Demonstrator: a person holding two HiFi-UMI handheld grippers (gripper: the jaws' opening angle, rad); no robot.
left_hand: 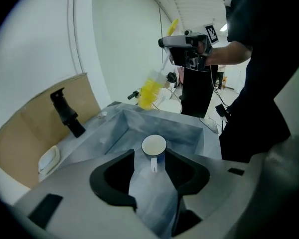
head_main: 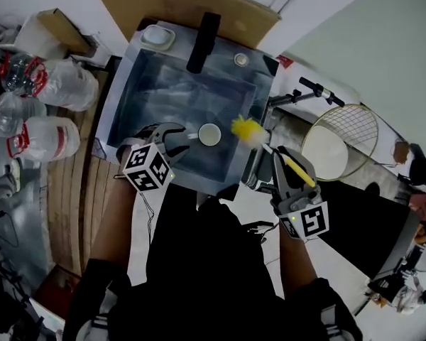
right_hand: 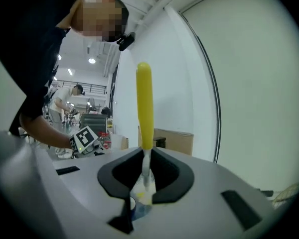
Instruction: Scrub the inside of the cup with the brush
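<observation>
Below us sits a big grey sink (head_main: 163, 91) with a black tap (head_main: 202, 41) at its far edge and brown cardboard (head_main: 177, 2) behind that. Big water bottles (head_main: 53, 84) sit well off to the left of our left gripper (left_hand: 150, 156). A round wire basket (head_main: 341, 141) stands near the right side of our right gripper (right_hand: 146, 159).

Our left gripper points down into the sink with its jaws spread wide, and it holds nothing. Our right gripper pinches the yellow brush (head_main: 247, 131) tight by its thin white neck. The long handle sticks out past one side of the jaws. The fluffy head sticks out the other side, toward the left gripper.

The white cup (left_hand: 154, 146) stands upright on the sink floor, just past the left gripper's tips. Its handle points back between them.
</observation>
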